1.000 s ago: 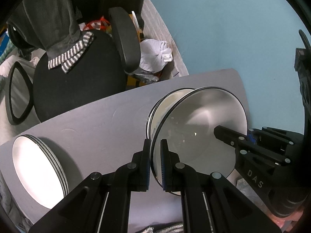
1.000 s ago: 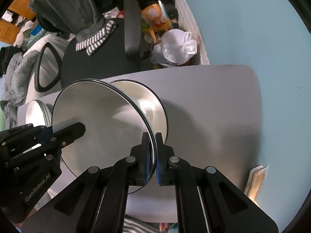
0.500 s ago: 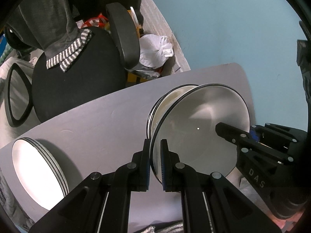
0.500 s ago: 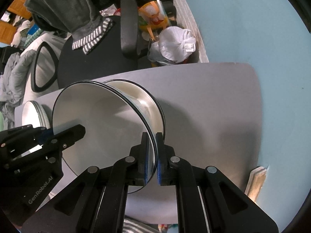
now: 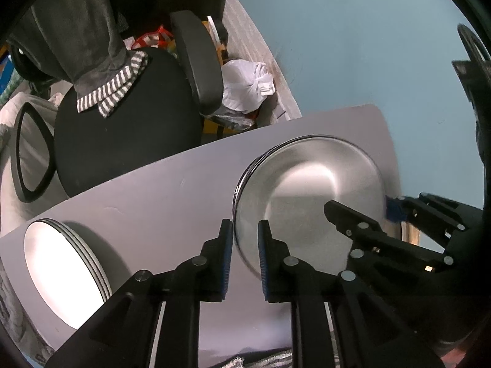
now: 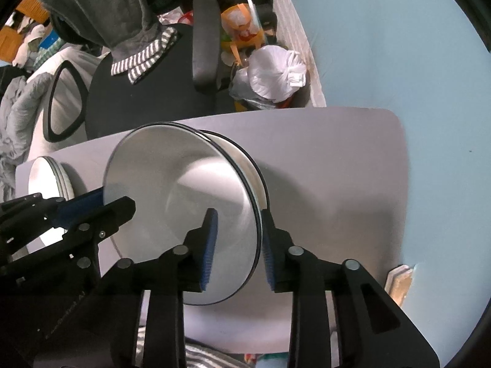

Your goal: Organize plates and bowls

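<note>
A white plate with a thin black rim (image 5: 310,184) (image 6: 184,190) lies over a stack of black-rimmed dishes (image 6: 242,156) on the grey table (image 5: 153,202) (image 6: 337,171). My left gripper (image 5: 245,233) (image 6: 113,201) straddles the plate's left rim. Its jaws are opening, and the blue pads stand off the rim. On the opposite rim, my right gripper (image 6: 239,230) (image 5: 359,207) is opening wider, with the edge loose between its pads. The plate looks blurred. A second stack of white plates (image 5: 61,260) (image 6: 46,181) sits at the table's left end.
Behind the table stands a black office chair (image 5: 122,141) with a grey striped garment (image 6: 122,18) over its back. A white plastic bag (image 6: 276,73) lies by the blue wall (image 5: 368,46). A pale wooden piece (image 6: 399,279) sits beside the table's right edge.
Both grippers' pads have parted from the plate's rim, the right wider than the left. The plate has tipped flatter and sunk onto the stack, hiding most of it.
</note>
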